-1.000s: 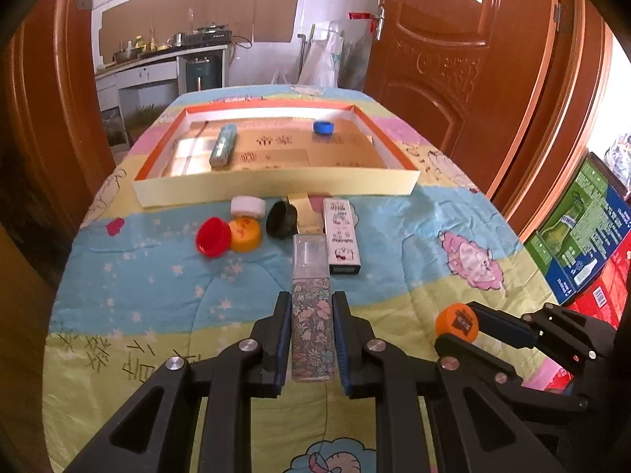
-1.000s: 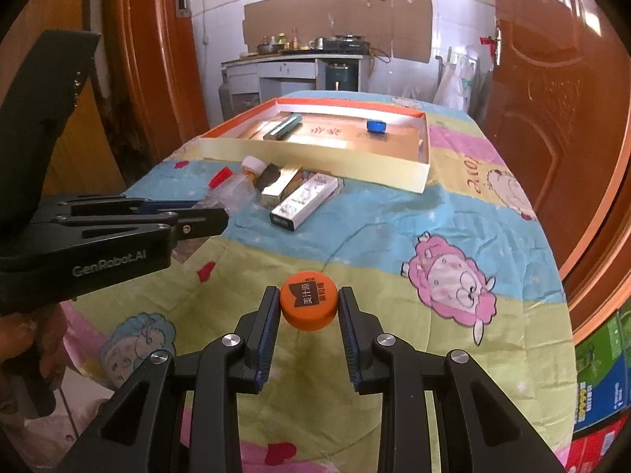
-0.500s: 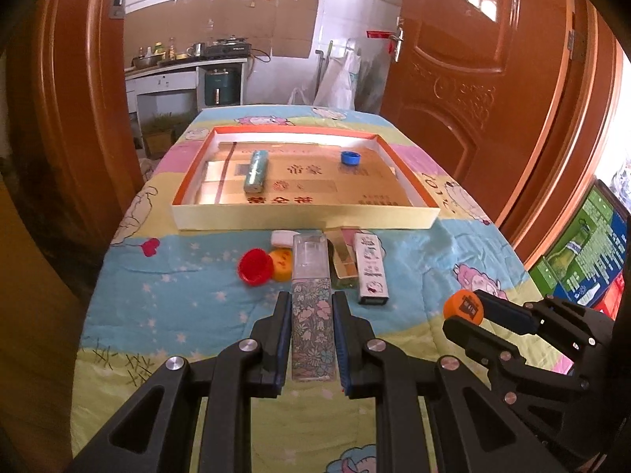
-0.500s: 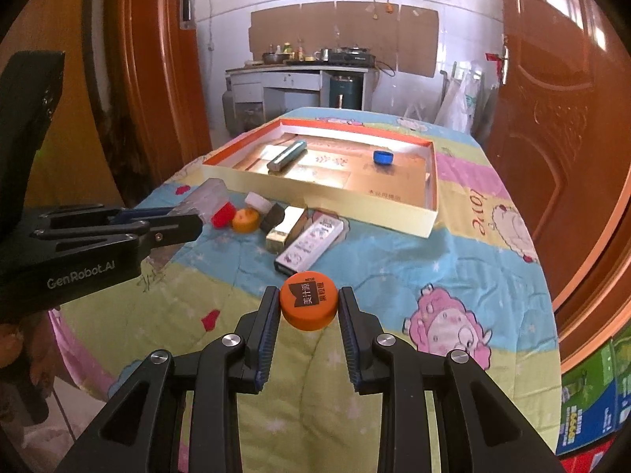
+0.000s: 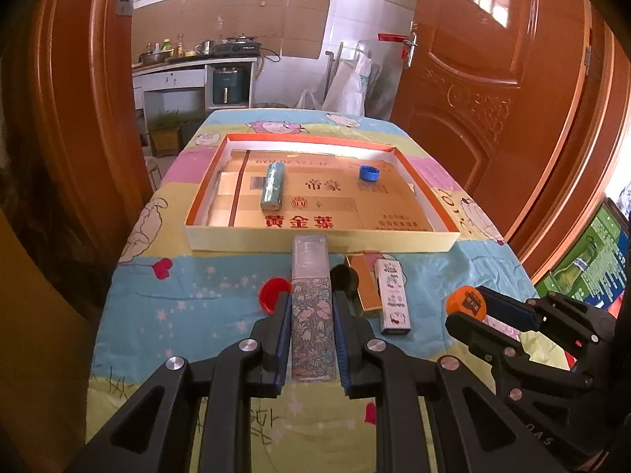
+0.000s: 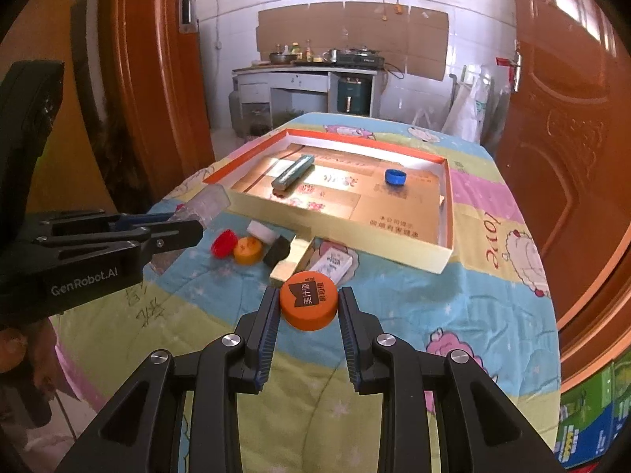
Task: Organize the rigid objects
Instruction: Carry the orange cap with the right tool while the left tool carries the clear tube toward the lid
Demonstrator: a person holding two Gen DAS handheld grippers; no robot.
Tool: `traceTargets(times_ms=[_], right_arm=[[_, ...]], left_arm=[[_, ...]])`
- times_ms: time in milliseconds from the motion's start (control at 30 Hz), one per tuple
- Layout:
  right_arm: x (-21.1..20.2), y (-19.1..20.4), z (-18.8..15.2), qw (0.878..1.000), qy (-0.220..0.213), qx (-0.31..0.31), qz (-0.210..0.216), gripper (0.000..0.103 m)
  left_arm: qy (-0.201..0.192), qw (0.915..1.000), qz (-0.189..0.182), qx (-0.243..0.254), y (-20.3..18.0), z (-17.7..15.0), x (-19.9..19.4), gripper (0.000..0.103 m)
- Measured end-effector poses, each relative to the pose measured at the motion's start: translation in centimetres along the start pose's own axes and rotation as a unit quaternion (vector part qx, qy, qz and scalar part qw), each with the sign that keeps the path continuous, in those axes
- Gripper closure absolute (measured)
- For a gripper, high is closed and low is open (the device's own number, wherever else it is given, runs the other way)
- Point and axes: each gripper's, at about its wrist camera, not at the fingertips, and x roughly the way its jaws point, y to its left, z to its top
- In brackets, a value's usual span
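My left gripper (image 5: 310,307) is shut on a floral-patterned rectangular bottle with a clear cap (image 5: 310,295) and holds it above the table, short of the tray. My right gripper (image 6: 308,303) is shut on an orange bottle cap (image 6: 308,304), also held in the air; it shows in the left wrist view (image 5: 466,302). The orange-rimmed cardboard tray (image 5: 315,242) lies further back and holds a green tube (image 5: 272,185) and a blue cap (image 5: 369,174).
Between me and the tray lie a red cap (image 6: 223,243), a yellow-orange cap (image 6: 247,250), a white cap (image 6: 261,231), a black cap (image 6: 277,251), a gold box (image 5: 366,287) and a white box (image 5: 393,295). Wooden doors flank the table.
Both grippers have risen and drawn back from the table, each still holding its object. The tray and the loose items now sit lower and further off in view.
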Motion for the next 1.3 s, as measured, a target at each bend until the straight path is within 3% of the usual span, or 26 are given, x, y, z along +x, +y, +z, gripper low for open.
traceTargets(times_ms=[767,1300], right_arm=[[2.3,-3.5,4.4,1.000,-0.023,0.018,-0.010,0.073],[5.5,-7.5,7.8,0.999,-0.024,0.045,-0.009,0.072]], left_arm=[[-0.007,0.9998,-0.015,0.009,-0.9,4.4,2.8,0.083],[0.011,0.9993,-0.033,0.012,-1.7,8.3,7.2,0.083]])
